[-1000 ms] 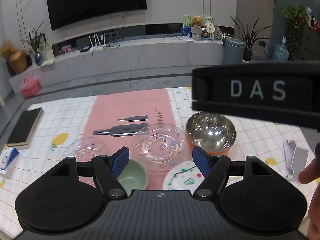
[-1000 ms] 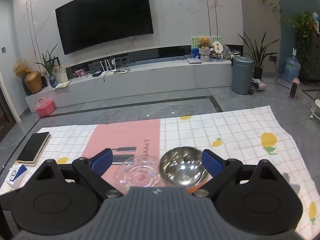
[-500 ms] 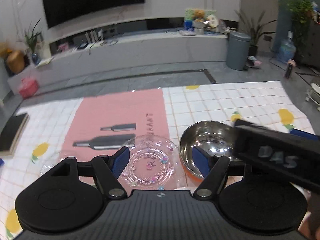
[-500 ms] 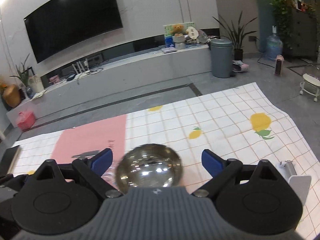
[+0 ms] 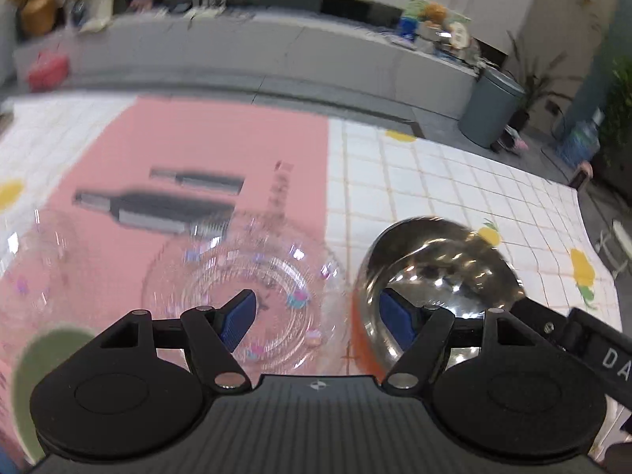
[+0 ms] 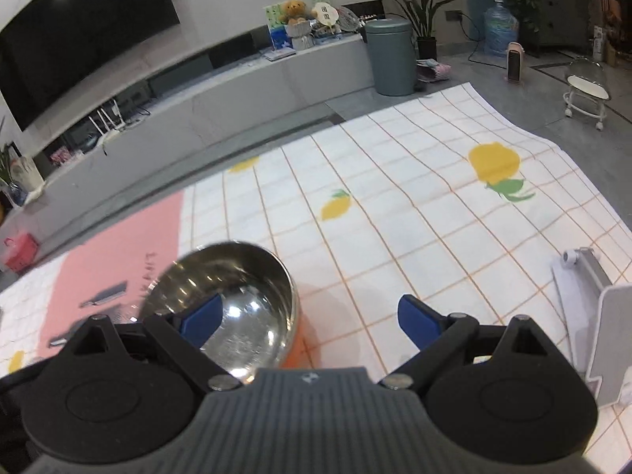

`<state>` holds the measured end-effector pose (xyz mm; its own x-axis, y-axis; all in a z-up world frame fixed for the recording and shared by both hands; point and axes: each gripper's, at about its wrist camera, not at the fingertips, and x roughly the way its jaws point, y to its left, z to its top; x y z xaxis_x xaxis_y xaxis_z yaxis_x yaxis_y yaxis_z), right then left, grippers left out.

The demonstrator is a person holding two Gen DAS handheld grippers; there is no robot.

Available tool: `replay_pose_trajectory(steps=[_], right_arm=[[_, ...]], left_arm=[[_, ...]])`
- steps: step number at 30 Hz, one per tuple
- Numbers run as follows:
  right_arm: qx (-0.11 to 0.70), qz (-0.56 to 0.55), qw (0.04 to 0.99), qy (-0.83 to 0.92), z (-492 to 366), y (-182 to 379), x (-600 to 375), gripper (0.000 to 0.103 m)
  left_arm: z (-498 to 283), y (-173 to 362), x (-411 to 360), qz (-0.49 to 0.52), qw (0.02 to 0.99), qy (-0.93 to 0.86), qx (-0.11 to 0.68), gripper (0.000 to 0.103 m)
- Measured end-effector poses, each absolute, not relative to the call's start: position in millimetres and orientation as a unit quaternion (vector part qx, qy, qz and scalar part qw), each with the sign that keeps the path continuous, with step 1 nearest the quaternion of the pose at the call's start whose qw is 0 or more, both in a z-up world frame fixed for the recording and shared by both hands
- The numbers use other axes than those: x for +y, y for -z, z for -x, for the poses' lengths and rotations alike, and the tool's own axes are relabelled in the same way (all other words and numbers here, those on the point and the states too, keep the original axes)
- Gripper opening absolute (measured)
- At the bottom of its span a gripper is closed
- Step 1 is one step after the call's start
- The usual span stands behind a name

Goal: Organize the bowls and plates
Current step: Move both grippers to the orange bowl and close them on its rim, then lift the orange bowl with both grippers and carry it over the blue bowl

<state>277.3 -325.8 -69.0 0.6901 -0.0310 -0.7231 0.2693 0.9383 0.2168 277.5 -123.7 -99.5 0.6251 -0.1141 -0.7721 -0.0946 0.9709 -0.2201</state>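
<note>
A steel bowl (image 5: 438, 272) with an orange base sits on the checked cloth; it also shows in the right wrist view (image 6: 233, 296). A clear glass plate (image 5: 252, 276) with coloured dots lies left of it. My left gripper (image 5: 320, 318) is open, low over the gap between plate and bowl, its right pad at the bowl's rim. My right gripper (image 6: 310, 314) is open; its left pad is over the bowl's inside and its right pad is outside the rim. A second clear glass dish (image 5: 43, 260) and a green bowl (image 5: 35, 371) lie at the left.
A pink mat (image 5: 189, 166) printed with bottles lies under the glass dishes. A white stand (image 6: 604, 304) sits at the cloth's right edge. The right gripper's black body (image 5: 584, 347) crosses the lower right of the left wrist view. Grey floor lies beyond the cloth.
Both grippers have dropped lower and closer to the dishes. The right gripper has swung right, so the steel bowl now sits at its left pad. The left view is blurred by motion.
</note>
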Motion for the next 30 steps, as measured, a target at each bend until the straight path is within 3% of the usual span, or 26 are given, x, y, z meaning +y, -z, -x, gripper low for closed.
replay_pose_trajectory(steps=[5,13,18,21,25,27,28,30], right_arm=[[0.368,-0.162,0.910,0.102,-276.8,76.5,-328.0,0.091],[0.366,-0.202,0.903,0.102,-283.5,88.5,-332.3,0.086],[0.385,-0.202,0.896,0.091,-288.4,99.8,-326.1,0.077],[0.399,-0.233,0.884,0.070,-288.8,104.0,-327.1,0.061],[0.401,-0.232,0.884,0.060,-289.0,106.1,-322.7,0.048],[0.400,-0.236,0.884,0.045,-288.9,106.4,-320.8,0.025],[0.404,-0.230,0.884,0.049,-289.2,105.9,-319.4,0.021],[0.407,-0.216,0.886,0.051,-289.6,105.3,-318.2,0.015]], left_arm=[[-279.2,120.2,-113.3,0.204,0.867,0.040,0.454,0.083],[-269.7,115.5,-127.9,0.135,0.905,0.035,0.401,0.072],[-267.0,117.5,-137.9,0.114,0.910,0.025,0.397,0.065],[-264.9,116.7,-142.5,0.099,0.911,0.038,0.399,0.055],[-265.9,120.3,-145.2,0.104,0.904,0.060,0.411,0.041],[-262.8,118.8,-150.2,0.083,0.910,0.066,0.401,0.031],[-261.2,118.6,-153.9,0.072,0.913,0.072,0.396,0.026],[-257.6,117.4,-158.9,0.052,0.917,0.066,0.390,0.026]])
